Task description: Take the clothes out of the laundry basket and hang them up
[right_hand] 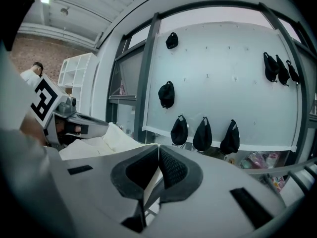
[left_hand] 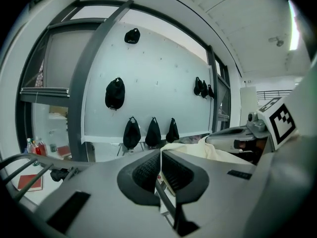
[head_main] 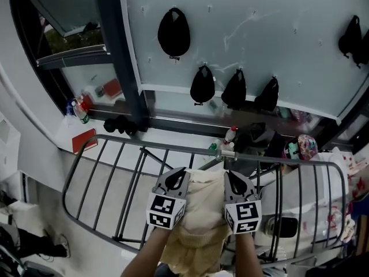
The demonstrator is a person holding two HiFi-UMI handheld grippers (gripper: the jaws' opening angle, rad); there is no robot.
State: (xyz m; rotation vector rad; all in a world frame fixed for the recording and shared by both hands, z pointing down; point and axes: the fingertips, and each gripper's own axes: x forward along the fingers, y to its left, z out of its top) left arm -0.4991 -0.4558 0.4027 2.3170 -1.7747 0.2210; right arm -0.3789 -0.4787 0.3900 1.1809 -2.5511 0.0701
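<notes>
The cream garment [head_main: 203, 212] hangs nearest, between the two hands, above the grey drying rack [head_main: 132, 141]. The left gripper [head_main: 176, 176] and right gripper [head_main: 233, 178] each have their jaws closed tight on the garment's upper edge. Far behind, black bags [head_main: 202, 85] hang on the wall.

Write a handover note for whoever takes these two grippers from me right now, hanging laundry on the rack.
Left gripper: shut on the left edge of the cream garment.
Right gripper: shut on its right edge.
The garment is spread between them over the drying rack, near its far rail. I can't tell whether it rests on a bar.
Done: one garment is picked up and in hand.
Left: lay it over a bar, release, then fetch the rest. I can't make out the laundry basket.
</notes>
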